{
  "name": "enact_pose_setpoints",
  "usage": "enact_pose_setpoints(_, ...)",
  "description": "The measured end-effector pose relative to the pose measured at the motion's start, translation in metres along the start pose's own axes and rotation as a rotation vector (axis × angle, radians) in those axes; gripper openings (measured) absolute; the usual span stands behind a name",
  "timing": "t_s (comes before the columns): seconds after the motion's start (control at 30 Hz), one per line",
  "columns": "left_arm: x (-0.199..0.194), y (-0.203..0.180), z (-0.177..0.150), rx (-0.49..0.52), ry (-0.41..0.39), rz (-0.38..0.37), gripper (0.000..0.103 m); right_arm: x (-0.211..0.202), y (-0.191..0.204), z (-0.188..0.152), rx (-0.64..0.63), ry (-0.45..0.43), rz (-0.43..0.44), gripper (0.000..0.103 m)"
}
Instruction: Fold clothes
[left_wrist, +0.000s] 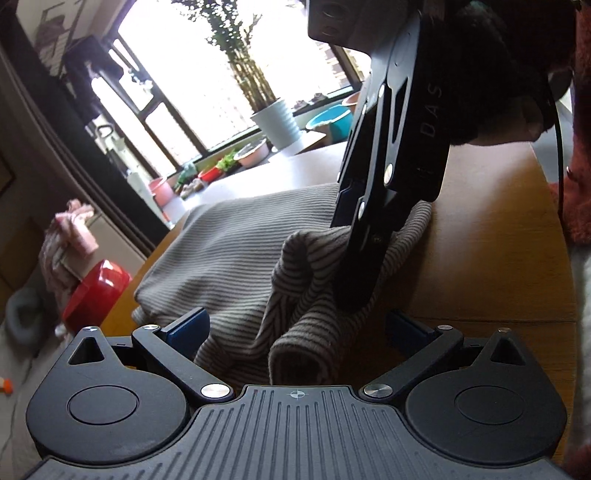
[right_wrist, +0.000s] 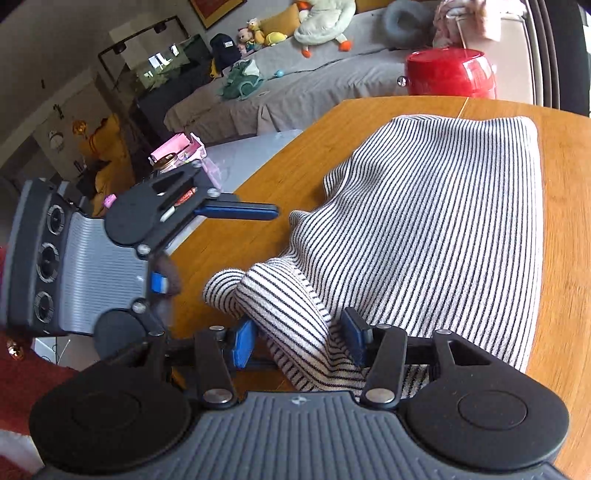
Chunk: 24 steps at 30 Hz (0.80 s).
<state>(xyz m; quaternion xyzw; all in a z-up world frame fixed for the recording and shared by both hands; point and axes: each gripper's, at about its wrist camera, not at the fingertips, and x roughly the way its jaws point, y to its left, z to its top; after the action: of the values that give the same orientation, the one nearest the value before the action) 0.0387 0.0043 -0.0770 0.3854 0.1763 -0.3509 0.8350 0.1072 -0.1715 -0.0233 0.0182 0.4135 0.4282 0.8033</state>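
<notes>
Your striped garment (right_wrist: 443, 229) lies on the wooden desk (right_wrist: 295, 147), most of it spread flat toward the far edge, with one bunched, rolled portion drawn up at the near side. Your right tongs (right_wrist: 299, 341) are clamped on that rolled portion: the blue pads (right_wrist: 243, 343) sit on either side of the fold, and the cloth fills the gap between them. In the left wrist view the same right tongs (left_wrist: 354, 299) come down from above and bite into the raised ridge of fabric (left_wrist: 306, 266).

Your left tongs (left_wrist: 297, 328) stand open. Their blue pads (left_wrist: 188, 325) are set wide apart, and the loose end of the striped cloth hangs between them without either pad pressing on it. From the right wrist view the left tongs (right_wrist: 221, 251) sit just beside the rolled end, over bare desk, one finger (right_wrist: 236, 213) pointing toward the garment.

Beyond the desk you have a red container (right_wrist: 448, 74) and a grey-covered bed (right_wrist: 314, 74) bearing soft toys. Potted plants (left_wrist: 275, 118) line the window sill.
</notes>
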Motion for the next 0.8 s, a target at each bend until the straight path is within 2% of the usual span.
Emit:
enact_pose_setpoints(0.07, 0.007, 0.001, 0.002, 0.016, -0.029, -0.001, 0.099, -0.005, 0.004, 0.000, -0.042, -0.010, -0.021, 0.048)
enact_pose_setpoints(0.13, 0.013, 0.008, 0.006, -0.034, -0.026, -0.056, 0.081, -0.019, 0.013, -0.007, -0.150, -0.044, -0.115, 0.059)
enact_pose_setpoints(0.17, 0.016, 0.014, 0.006, -0.090, -0.025, -0.093, 0.079, -0.025, 0.019, -0.011, -0.210, -0.064, -0.170, 0.064)
enact_pose_setpoints(0.2, 0.019, 0.024, 0.004, -0.182, -0.024, -0.129, 0.076, -0.032, 0.025, -0.015, -0.271, -0.083, -0.225, 0.076)
enact_pose_setpoints(0.23, 0.022, 0.033, 0.002, -0.273, -0.022, -0.164, 0.074, -0.038, 0.031, -0.021, -0.342, -0.101, -0.280, 0.082)
enact_pose_setpoints(0.33, 0.029, 0.065, -0.009, -0.559, -0.030, -0.263, 0.074, -0.042, 0.049, -0.044, -0.544, -0.133, -0.405, 0.083)
enact_pose_setpoints(0.43, 0.036, 0.095, -0.024, -0.834, -0.044, -0.360, 0.073, -0.028, 0.063, -0.059, -0.669, -0.178, -0.497, 0.083)
enact_pose_setpoints(0.5, 0.042, 0.106, -0.032, -0.940, -0.051, -0.403, 0.074, -0.010, 0.068, -0.064, -0.769, -0.197, -0.580, 0.083)
enact_pose_setpoints(0.53, 0.044, 0.108, -0.034, -0.960, -0.054, -0.408, 0.074, -0.001, 0.067, -0.064, -0.793, -0.197, -0.599, 0.081)
enact_pose_setpoints(0.57, 0.044, 0.109, -0.035, -0.967, -0.054, -0.406, 0.074, 0.008, 0.066, -0.064, -0.817, -0.197, -0.618, 0.073)
enact_pose_setpoints(0.6, 0.044, 0.110, -0.036, -0.973, -0.054, -0.404, 0.074, 0.015, 0.064, -0.060, -0.804, -0.191, -0.620, 0.049)
enact_pose_setpoints(0.63, 0.041, 0.109, -0.036, -0.966, -0.047, -0.393, 0.074, 0.015, 0.061, -0.056, -0.762, -0.181, -0.599, 0.042)
enact_pose_setpoints(0.67, 0.036, 0.108, -0.035, -0.947, -0.039, -0.376, 0.075, 0.012, 0.060, -0.052, -0.728, -0.170, -0.574, 0.038)
enact_pose_setpoints(0.7, 0.029, 0.105, -0.034, -0.920, -0.035, -0.363, 0.082, 0.010, 0.060, -0.049, -0.695, -0.159, -0.549, 0.034)
enact_pose_setpoints(0.73, 0.021, 0.105, -0.034, -0.899, -0.039, -0.364, 0.095, 0.007, 0.059, -0.046, -0.661, -0.148, -0.523, 0.031)
enact_pose_setpoints(0.8, -0.005, 0.109, -0.035, -0.874, -0.082, -0.356, 0.099, -0.001, 0.059, -0.045, -0.610, -0.127, -0.497, 0.028)
